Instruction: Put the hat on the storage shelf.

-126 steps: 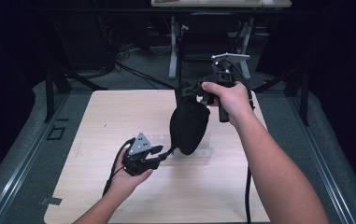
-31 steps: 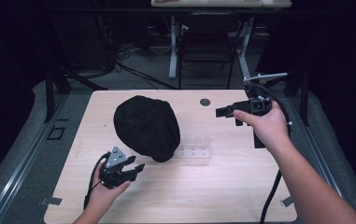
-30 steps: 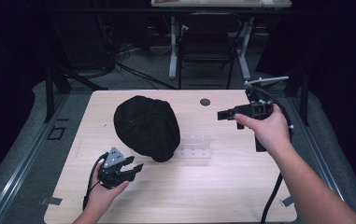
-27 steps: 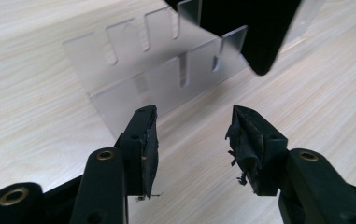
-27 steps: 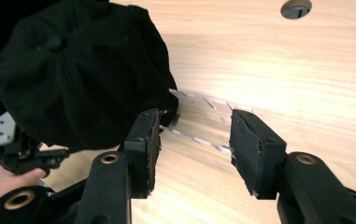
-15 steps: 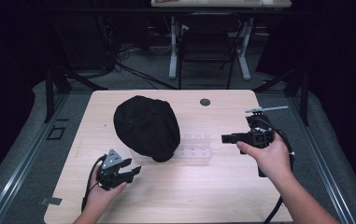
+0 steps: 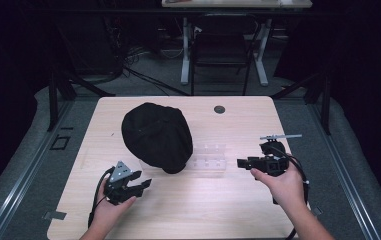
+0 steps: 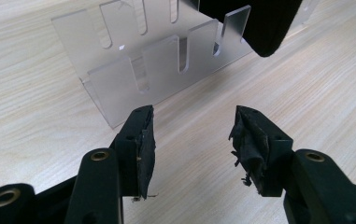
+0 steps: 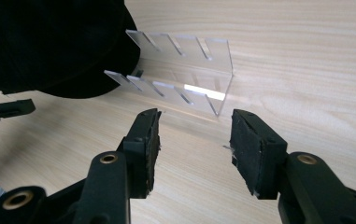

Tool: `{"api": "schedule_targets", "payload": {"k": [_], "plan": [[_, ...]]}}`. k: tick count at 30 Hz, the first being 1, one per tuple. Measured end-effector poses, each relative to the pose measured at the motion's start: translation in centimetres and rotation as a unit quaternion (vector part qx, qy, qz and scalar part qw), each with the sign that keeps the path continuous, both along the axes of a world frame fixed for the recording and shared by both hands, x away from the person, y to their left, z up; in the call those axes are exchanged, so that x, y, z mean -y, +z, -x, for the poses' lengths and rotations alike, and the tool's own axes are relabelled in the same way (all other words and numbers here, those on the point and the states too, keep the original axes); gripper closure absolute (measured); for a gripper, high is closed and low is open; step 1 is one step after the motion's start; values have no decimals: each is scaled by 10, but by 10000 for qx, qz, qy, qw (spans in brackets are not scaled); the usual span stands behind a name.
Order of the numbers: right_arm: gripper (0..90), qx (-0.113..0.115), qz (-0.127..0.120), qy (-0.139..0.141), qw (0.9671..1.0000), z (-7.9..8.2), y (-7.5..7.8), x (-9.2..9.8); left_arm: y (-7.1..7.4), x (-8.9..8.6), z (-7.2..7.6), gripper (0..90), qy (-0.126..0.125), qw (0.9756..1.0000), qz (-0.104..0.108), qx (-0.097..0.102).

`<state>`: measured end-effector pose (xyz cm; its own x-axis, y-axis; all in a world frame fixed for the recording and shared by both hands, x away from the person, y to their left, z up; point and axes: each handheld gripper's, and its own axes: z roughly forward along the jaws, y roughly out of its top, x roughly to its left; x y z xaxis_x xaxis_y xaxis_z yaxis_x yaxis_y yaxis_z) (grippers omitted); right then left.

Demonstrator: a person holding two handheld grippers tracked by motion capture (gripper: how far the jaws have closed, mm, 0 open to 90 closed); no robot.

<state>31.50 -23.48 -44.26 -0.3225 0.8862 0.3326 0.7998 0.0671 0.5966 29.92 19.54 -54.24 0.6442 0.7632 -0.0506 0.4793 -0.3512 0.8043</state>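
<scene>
On the pale wooden surface (image 7: 238, 210), both my tongs sit released and empty: the left tongs (image 7: 139, 186), jaws just spread wider with nothing between them, rest near the front left, and the right tongs (image 7: 241, 163) hover low at the right, jaws apart and aimed toward the middle. Between them, the black cap (image 7: 157, 136) lies draped over the left end of the clear slotted rack (image 7: 209, 156), its crown up and its cloth spilling toward the front edge. Seen from above, the cap's long axis runs from the far left toward the near right, and its lower edge overhangs the rack in the left gripper view (image 8: 255, 28). Placing appears done, to my eye: the cap sits on its stand and neither tongs touches it. What remains, I judge, is only backing both hands clear, unless the cap still wants squaring on the rack.
</scene>
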Motion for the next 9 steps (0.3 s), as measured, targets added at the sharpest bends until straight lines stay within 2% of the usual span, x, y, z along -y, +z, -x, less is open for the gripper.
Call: {"api": "schedule_targets", "payload": {"k": [5, 7, 9], "plan": [[513, 76, 31, -42, 10000, 4, -13, 2, 2, 2, 1, 495, 13, 9999, 69, 118], [509, 220, 56, -62, 9997, 7, -16, 4, 8, 11, 3, 498, -58, 9991, 329, 278], [505, 412, 119, -116, 9990, 10, -21, 6, 12, 24, 0, 498, -199, 9983, 459, 297]]}}
